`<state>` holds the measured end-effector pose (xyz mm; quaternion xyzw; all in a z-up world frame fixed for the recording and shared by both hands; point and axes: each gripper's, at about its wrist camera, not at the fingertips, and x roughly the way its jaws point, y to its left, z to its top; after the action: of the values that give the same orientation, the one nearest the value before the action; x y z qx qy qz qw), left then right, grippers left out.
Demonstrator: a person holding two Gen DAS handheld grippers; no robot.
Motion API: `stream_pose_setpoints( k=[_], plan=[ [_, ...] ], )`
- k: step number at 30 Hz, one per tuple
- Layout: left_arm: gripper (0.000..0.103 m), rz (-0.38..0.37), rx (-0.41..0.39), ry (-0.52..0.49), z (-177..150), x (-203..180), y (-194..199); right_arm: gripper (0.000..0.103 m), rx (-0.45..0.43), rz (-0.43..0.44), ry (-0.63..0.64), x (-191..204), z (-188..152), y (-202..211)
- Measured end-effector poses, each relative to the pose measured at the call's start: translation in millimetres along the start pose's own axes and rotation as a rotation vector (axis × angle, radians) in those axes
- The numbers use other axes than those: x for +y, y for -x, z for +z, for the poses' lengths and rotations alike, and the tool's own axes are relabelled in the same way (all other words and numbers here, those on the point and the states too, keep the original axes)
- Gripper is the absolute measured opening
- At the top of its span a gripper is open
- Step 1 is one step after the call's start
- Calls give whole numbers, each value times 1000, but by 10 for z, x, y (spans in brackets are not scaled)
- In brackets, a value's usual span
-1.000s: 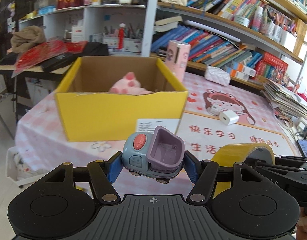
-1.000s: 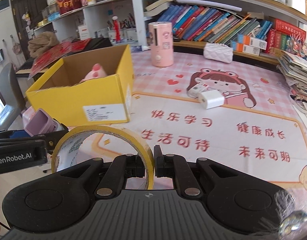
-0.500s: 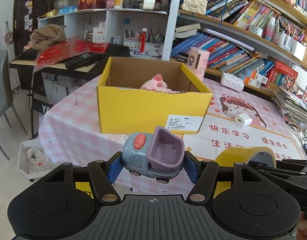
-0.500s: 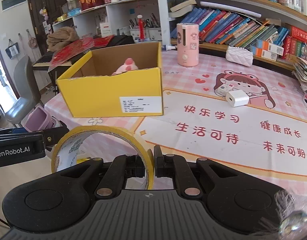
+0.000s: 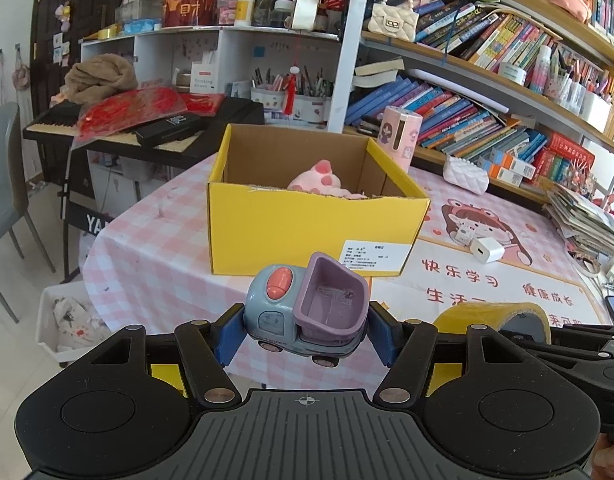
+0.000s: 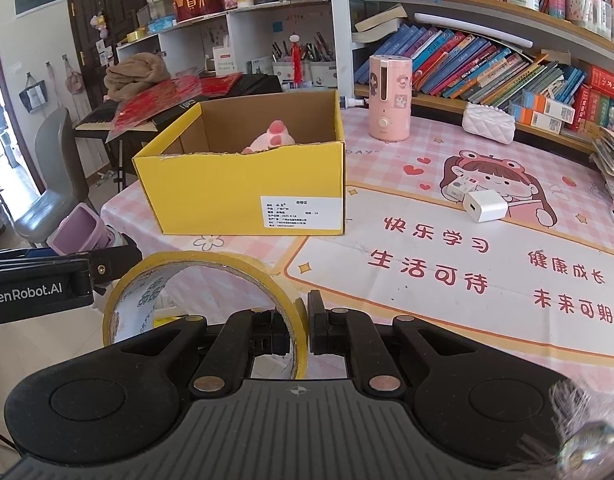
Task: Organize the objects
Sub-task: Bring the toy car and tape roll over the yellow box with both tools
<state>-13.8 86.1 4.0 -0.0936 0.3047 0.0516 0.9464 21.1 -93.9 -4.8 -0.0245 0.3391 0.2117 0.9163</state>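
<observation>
two grippers are each carrying something in front of the table (image 6: 427,264). the left gripper (image 5: 305,332) has its blue pads pressed against the two sides of a toy truck (image 5: 303,312), a grey-blue cab with a red button on top and a purple tipper bed, so the jaws are clamped on it and the truck hangs clear of the tabletop. the right gripper (image 6: 307,320) is closed tight on the wall of a yellow tape roll (image 6: 203,292), one finger inside the ring and one outside, with the roll standing on edge out to the left of the fingers. in the right wrist view the left gripper shows at the left edge with the purple bed of the truck sticking up.

farther back on the pink checked tablecloth sits an open yellow cardboard box (image 5: 311,224) with a white label on its front face; a pink plush toy (image 5: 321,182) lies inside it. to the right of the box, on the printed mat, lie a white charger (image 6: 485,206) and, touching it, a smaller white adapter. a pink cylindrical appliance (image 6: 389,96) stands behind the box near the bookshelves.
</observation>
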Motion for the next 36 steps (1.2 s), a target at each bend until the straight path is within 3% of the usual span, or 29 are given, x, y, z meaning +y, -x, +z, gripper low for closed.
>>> stream_pose_setpoints(
  k=[13,22,36],
  plan=[
    [63,-41,-12,-22,58,-41,-52,8,-6,-32,-6,-17,42,22],
    [63,-24,-44,-27,191,-11,-96,8,-17,-38,7,-31,114,-20],
    [63,57,-100,-25,712,-38,-517,8,-137,9,18,-230,898,-378]
  ],
)
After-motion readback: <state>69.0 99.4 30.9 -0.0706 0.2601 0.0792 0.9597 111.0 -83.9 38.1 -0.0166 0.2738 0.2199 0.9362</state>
